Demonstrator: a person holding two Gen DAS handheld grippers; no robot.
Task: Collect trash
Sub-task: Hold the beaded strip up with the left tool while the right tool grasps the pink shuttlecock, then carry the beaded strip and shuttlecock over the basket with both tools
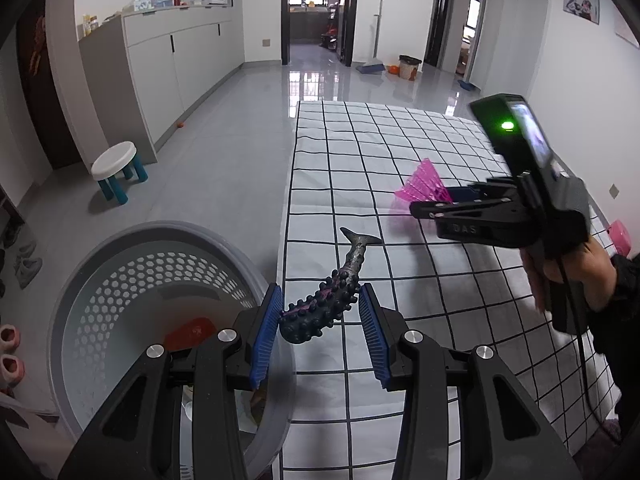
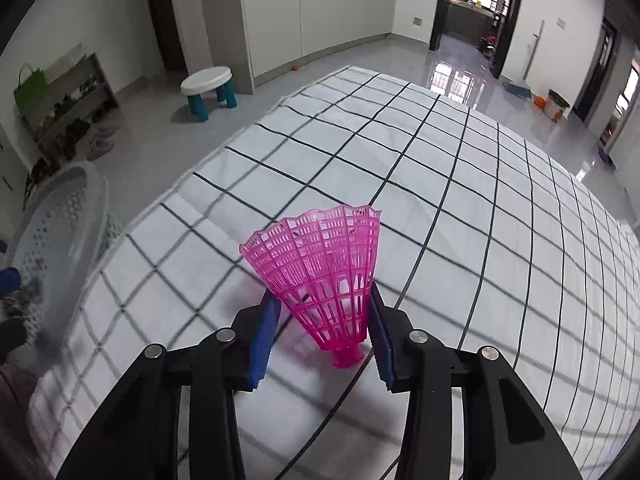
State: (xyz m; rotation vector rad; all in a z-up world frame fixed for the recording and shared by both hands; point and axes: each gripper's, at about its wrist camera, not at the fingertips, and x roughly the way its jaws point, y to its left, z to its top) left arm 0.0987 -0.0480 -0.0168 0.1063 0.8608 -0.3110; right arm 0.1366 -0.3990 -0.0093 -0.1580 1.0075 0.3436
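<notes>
A dark knobbly toy fish with purple marks sits between the blue pads of my left gripper, held at the edge of the checked cloth, beside the grey perforated basket. My right gripper is shut on a pink plastic shuttlecock, skirt pointing forward, above the cloth. The right gripper with the shuttlecock also shows in the left wrist view at right. The basket shows at the left in the right wrist view.
An orange item lies inside the basket. A white stool with teal legs stands on the grey floor. White cabinets line the left wall. A shoe rack stands at the left. A small bin stands far back.
</notes>
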